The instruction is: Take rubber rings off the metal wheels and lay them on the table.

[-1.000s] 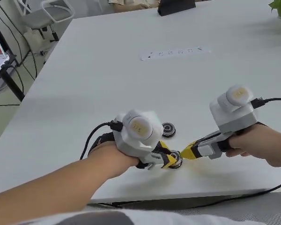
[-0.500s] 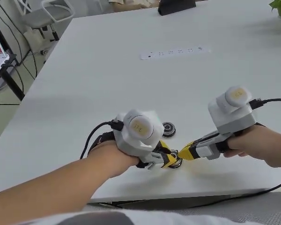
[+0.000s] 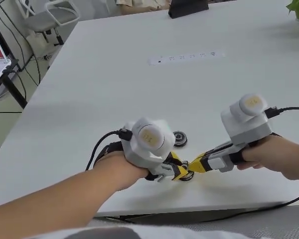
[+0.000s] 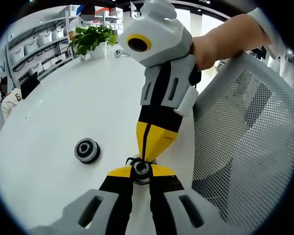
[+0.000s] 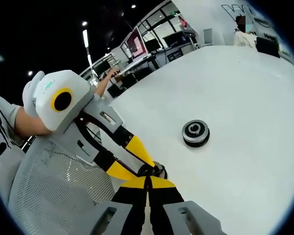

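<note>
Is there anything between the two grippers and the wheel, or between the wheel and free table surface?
Nothing visible. The left gripper grips the small round metal wheel, the right gripper meets it with its tip, and bare white table lies beside.

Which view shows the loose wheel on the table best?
Right gripper view: the loose wheel lies unobstructed, dark ring and metal hub clear. Left gripper view shows the wheel slightly smaller; head view shows it tiny.
</note>
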`<act>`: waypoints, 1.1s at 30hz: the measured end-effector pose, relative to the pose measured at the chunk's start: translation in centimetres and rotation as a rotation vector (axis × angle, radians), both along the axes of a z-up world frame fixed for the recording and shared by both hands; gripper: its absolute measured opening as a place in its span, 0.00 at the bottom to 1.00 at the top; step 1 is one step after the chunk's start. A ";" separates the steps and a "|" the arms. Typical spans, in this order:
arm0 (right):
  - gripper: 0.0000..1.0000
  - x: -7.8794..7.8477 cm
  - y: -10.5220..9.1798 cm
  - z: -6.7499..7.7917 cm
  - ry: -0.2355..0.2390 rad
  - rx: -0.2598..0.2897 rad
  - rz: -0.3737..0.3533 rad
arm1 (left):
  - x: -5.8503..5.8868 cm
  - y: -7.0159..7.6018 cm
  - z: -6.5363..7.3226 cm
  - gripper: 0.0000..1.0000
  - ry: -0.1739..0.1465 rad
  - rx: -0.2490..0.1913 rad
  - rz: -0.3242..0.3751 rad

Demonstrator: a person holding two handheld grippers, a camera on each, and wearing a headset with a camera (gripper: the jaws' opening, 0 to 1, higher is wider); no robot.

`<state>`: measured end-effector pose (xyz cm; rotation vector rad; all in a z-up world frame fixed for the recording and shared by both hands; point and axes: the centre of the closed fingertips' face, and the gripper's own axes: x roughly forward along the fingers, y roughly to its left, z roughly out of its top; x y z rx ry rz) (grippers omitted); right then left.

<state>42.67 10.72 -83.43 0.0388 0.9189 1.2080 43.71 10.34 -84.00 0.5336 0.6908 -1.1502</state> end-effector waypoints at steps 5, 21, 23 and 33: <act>0.00 -0.1 1.0 1.5 -0.023 0.050 0.032 | 0.1 0.1 0.0 0.07 0.002 -0.005 0.004; 0.00 0.1 -0.4 0.6 -0.068 0.003 0.041 | 0.1 0.1 0.0 0.07 0.006 -0.012 0.009; 0.00 0.1 -0.5 0.5 -0.076 -0.001 0.044 | 0.0 0.1 0.1 0.08 0.009 -0.014 0.009; 0.00 0.1 -0.7 0.5 -0.073 0.001 0.037 | -0.3 -0.1 0.1 0.12 0.018 -0.005 -0.010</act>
